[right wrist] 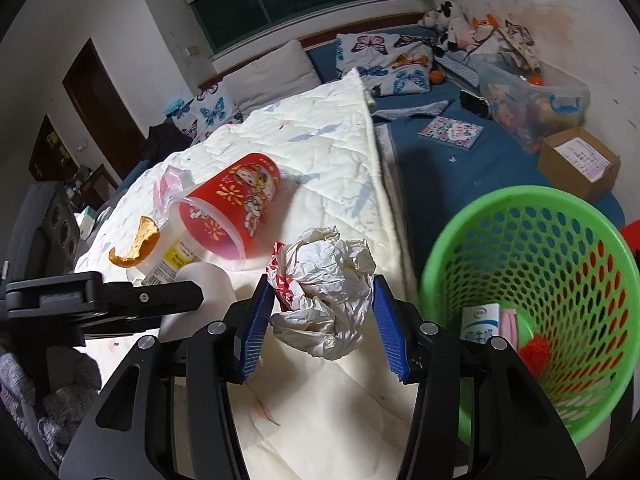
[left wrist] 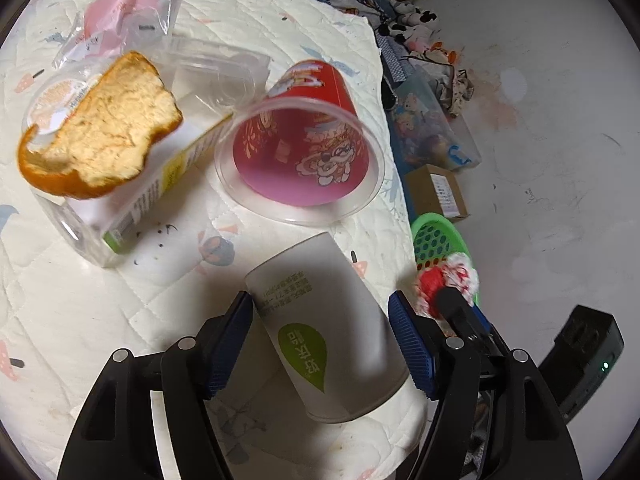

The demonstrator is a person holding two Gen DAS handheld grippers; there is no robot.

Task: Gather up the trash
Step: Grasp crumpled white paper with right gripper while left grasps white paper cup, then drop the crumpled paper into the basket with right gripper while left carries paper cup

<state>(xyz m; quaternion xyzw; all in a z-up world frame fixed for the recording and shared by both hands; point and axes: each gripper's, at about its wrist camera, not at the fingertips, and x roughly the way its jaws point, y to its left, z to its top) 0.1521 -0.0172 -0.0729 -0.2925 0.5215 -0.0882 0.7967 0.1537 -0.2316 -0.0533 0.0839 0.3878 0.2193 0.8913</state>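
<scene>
My left gripper [left wrist: 320,344] is open around a white paper cup [left wrist: 328,332] lying on its side on the white quilt [left wrist: 80,300]; the pads stand beside it, contact unclear. My right gripper [right wrist: 320,324] is shut on a crumpled white paper ball [right wrist: 328,292] with red print, held just above the quilt [right wrist: 320,128]. A green mesh basket [right wrist: 532,292] stands right of it with some trash inside. A red plastic cup [left wrist: 308,140] lies on its side, also seen in the right wrist view [right wrist: 228,200]. An orange peel [left wrist: 100,132] rests on a clear plastic box [left wrist: 132,200].
A pink-and-clear wrapper [left wrist: 120,16] lies at the quilt's far side. A cardboard box [right wrist: 580,164], a clear toy bin [right wrist: 532,104] and stuffed toys [right wrist: 460,24] sit on the blue bed beyond. The basket also shows in the left wrist view [left wrist: 436,240].
</scene>
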